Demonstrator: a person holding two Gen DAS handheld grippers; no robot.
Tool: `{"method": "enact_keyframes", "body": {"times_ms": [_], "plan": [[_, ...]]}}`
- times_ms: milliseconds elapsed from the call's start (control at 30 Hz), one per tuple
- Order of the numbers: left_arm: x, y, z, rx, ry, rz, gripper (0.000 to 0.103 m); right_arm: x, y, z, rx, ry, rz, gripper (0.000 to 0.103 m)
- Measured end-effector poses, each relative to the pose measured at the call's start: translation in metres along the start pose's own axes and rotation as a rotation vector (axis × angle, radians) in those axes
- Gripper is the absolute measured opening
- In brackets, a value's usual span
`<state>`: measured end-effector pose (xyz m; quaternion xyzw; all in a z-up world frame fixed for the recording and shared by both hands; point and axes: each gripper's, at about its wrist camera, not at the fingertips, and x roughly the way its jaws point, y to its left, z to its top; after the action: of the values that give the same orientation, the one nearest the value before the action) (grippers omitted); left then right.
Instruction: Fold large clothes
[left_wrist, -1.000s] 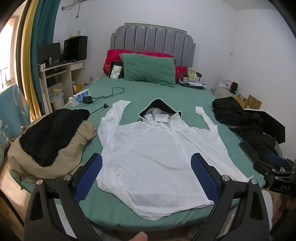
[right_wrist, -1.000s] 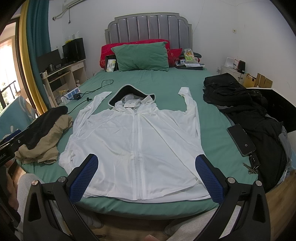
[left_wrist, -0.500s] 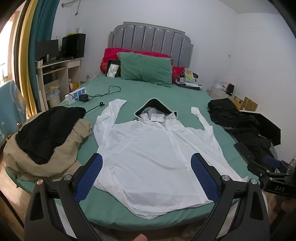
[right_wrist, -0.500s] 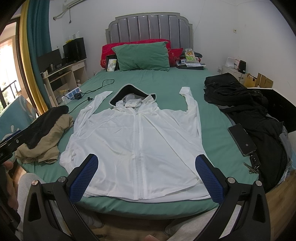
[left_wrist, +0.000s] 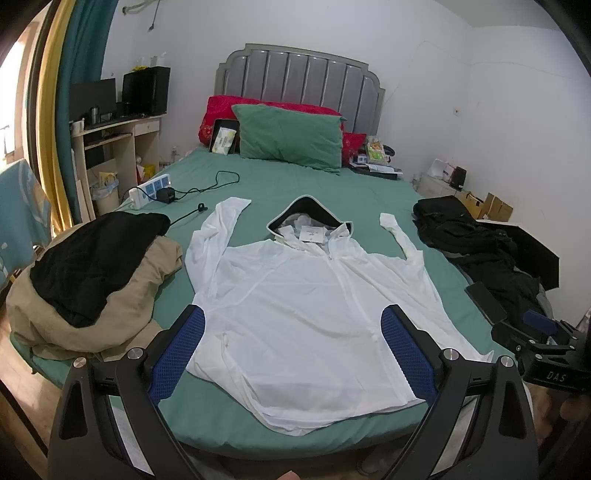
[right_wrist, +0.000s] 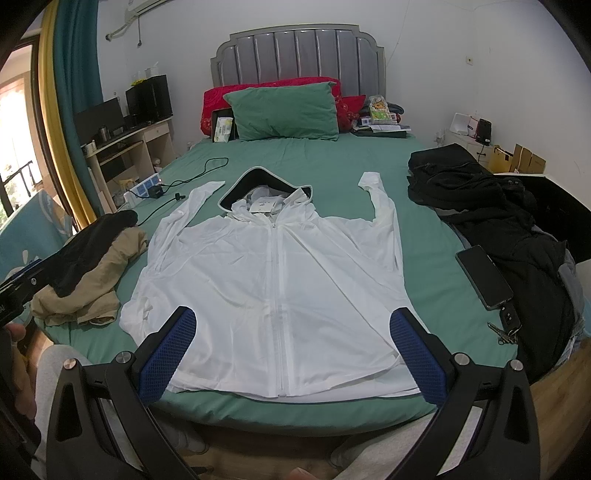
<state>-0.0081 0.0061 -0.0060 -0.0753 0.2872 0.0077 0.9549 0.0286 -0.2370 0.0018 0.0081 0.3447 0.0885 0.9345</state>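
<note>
White hooded jacket (right_wrist: 273, 280) is spread flat on the green bed (right_wrist: 332, 155). Left gripper (left_wrist: 291, 354) and right gripper (right_wrist: 293, 350) are held wide, empty. Thin fabric could easily get bunched, or the phone (right_wrist: 484, 277) knocked off.

Legible text: "DAS" in pale letters on the black body of the right gripper (left_wrist: 546, 363), seen at the right edge of the left wrist view. White tag (left_wrist: 311, 233) inside the jacket (left_wrist: 314, 306) collar carries print, too small to read. Packet (right_wrist: 224, 129) beside the pillow likewise unreadable.
</note>
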Motion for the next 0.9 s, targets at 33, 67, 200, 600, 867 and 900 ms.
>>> {"method": "enact_keyframes", "body": {"times_ms": [33, 67, 200, 600, 867, 900], "plan": [[0.0, 0.0, 0.0, 0.0, -0.001, 0.0, 0.098, 0.0, -0.002, 0.001, 0.0, -0.001, 0.0, 0.103], [0.0, 0.0, 0.0, -0.001, -0.001, 0.0, 0.098, 0.0, -0.002, 0.001, 0.001, -0.001, 0.0, 0.103], [0.0, 0.0, 0.0, 0.0, -0.003, 0.001, 0.098, 0.001, -0.002, 0.001, 0.001, 0.0, 0.001, 0.103], [0.007, -0.006, 0.006, 0.009, 0.002, 0.002, 0.098, 0.006, -0.001, 0.0, 0.005, 0.006, 0.0, 0.103], [0.036, -0.004, 0.026, 0.02, 0.013, 0.004, 0.098, 0.029, -0.008, 0.016, 0.011, 0.023, 0.0, 0.103], [0.041, -0.003, 0.028, 0.019, 0.017, 0.004, 0.098, 0.032, -0.007, 0.017, 0.01, 0.024, -0.001, 0.103]]}}
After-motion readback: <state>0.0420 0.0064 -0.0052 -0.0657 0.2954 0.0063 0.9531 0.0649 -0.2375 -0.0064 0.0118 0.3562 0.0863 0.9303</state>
